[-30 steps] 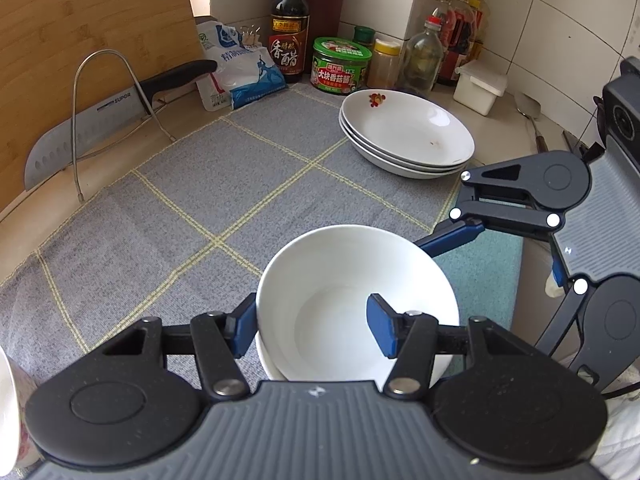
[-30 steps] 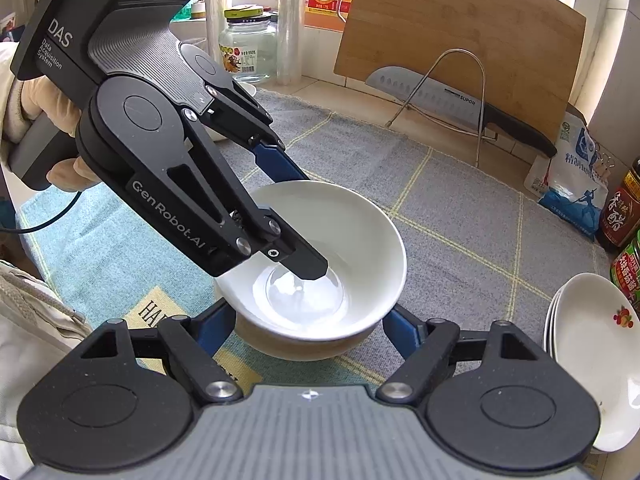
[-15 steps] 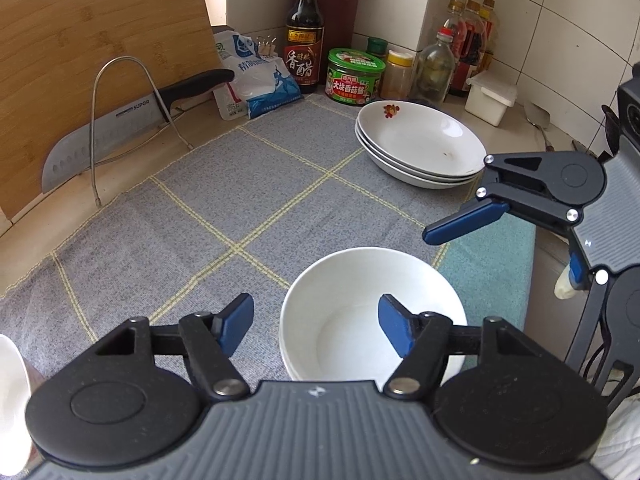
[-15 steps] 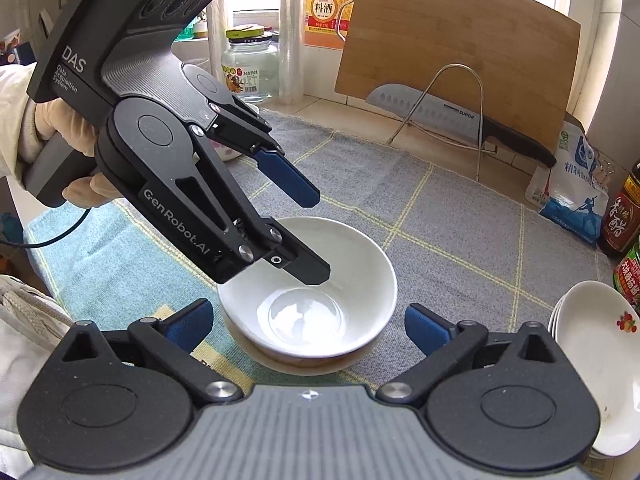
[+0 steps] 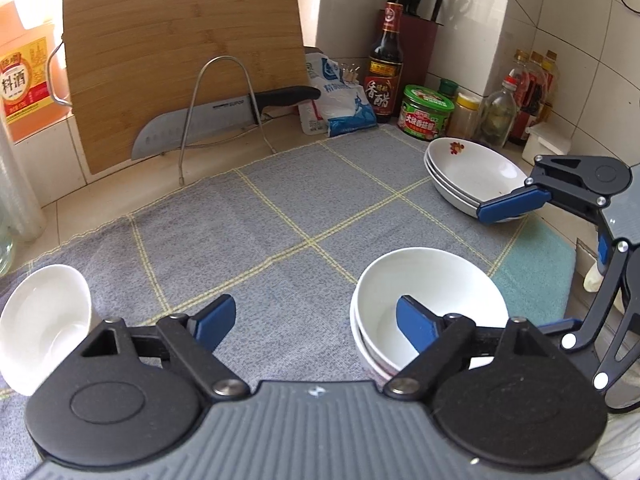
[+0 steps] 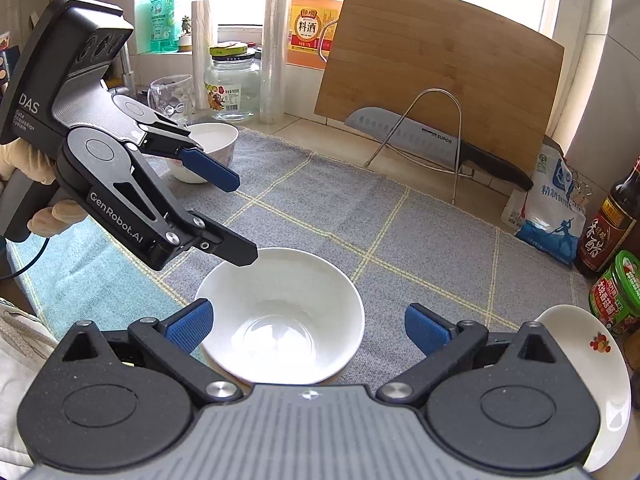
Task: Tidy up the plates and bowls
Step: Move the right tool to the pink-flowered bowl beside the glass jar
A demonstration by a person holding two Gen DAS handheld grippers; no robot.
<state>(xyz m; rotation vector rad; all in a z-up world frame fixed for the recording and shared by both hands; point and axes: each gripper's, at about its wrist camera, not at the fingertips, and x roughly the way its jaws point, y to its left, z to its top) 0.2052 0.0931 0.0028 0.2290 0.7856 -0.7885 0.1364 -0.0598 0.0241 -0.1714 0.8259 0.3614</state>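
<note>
**Bowl nested, left claw let go**

A tiled kitchen corner, its counter covered by a grey checked cloth [image 5: 280, 216] with yellow lines; I take that cloth as my landmark. Near its front edge sits the stack of plain white ceramic bowls [image 6: 280, 316], one nested in another to save room. My left gripper [image 6: 244, 218] has just been opening, and its jaws now stand wide with nothing pressed between them, one finger above the stack's rim. My right gripper [image 6: 308, 326] is also wide apart, straddling the stack without touching, probably to steady it. At the cloth's far right corner lies a pile of shallow white plates [image 5: 474, 174] with a red flower mark. A lone small white bowl [image 5: 40, 320] waits at the cloth's left edge, likely the next to join.
</note>
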